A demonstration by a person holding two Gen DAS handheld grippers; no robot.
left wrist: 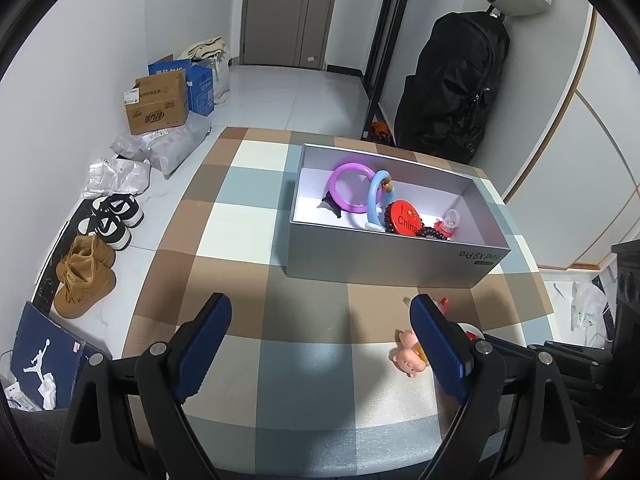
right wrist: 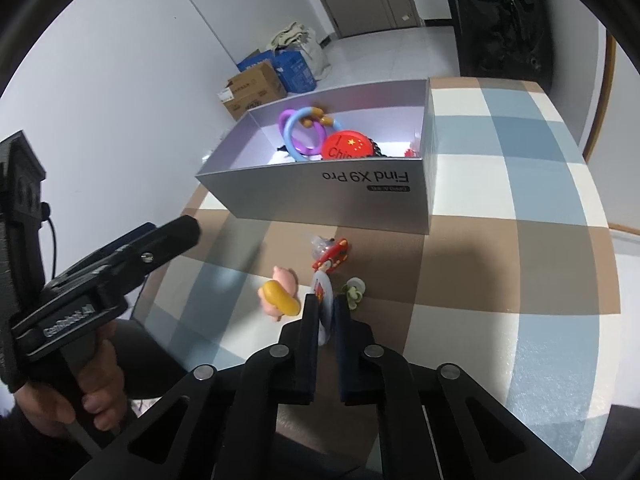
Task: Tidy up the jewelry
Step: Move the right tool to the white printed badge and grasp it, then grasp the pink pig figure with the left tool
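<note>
The right gripper [right wrist: 326,312] is clamping a white round badge [right wrist: 323,300]; the left gripper [left wrist: 320,336] is hovering spread wide, pig charm [left wrist: 408,354] beside it.

Left hand-held gripper [left wrist: 320,332] spread wide, right hand-held gripper [right wrist: 326,308] nearly closed

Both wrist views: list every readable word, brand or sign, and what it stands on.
"Find X9 Pro": grey box, side wall, upside down in the right wrist view.
"I China", with yellow stars: red round badge inside the box.
Jumpman logo, no words: blue shoebox on the floor.
White lettering on the left gripper: blurred.
Small label under "Find X9 Pro": unreadable.
Print on the cardboard carton: too small.
</note>
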